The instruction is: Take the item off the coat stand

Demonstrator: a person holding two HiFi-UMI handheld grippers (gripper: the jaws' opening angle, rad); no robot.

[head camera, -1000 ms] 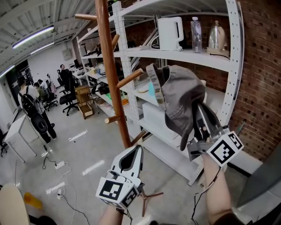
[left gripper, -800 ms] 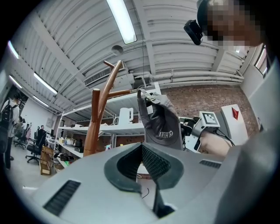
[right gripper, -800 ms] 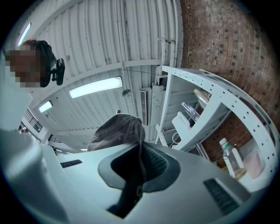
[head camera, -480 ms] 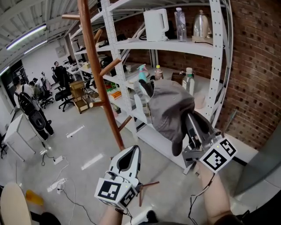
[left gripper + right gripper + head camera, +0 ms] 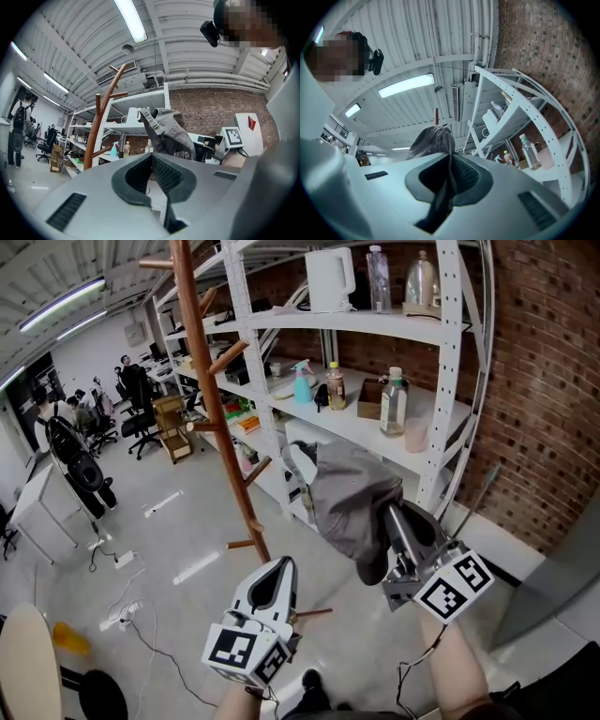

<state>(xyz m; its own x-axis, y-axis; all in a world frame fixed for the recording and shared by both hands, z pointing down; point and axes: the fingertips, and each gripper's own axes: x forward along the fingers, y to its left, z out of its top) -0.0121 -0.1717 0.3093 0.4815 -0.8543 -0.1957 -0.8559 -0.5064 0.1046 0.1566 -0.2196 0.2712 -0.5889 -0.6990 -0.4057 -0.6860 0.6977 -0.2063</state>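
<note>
The grey cap (image 5: 349, 501) is draped over the tips of the right tongs (image 5: 396, 526), whose jaws are clenched on a fold of its cloth. It is carried just ahead of them, its length laid roughly along the line of the jaws. It is held well apart from the coat stand (image 5: 214, 395), which lies off to the left of the right tongs and ahead of the left tongs (image 5: 272, 585). The left tongs are closed on nothing. The cap is judged clear of the pegs.
</note>
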